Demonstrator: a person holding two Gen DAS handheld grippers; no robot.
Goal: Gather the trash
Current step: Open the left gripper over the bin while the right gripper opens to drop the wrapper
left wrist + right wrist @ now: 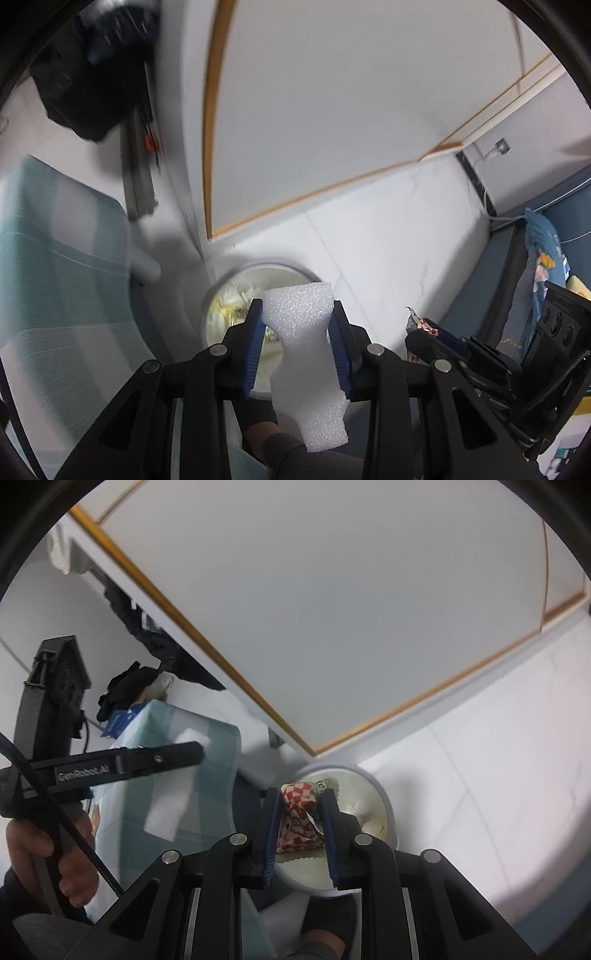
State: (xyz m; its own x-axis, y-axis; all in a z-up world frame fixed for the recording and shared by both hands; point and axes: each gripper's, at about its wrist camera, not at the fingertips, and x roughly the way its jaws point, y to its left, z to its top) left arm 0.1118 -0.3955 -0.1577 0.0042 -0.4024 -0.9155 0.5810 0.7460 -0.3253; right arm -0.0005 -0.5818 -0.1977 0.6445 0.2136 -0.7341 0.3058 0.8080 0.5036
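You are holding a white foam piece [303, 332] pinched in your left hand-held gripper [297, 343] and a red-checked wrapper [297, 814] clamped in your right hand-held gripper [301, 827]. Both are hanging just over the round white bin [384, 801], which is already holding some scraps. Releasing the two pieces into it is what is remaining.

The left gripper [297, 314] pointed steeply down, jaws clamped on foam. The right gripper [300, 801] angled down, jaws clamped on a wrapper.
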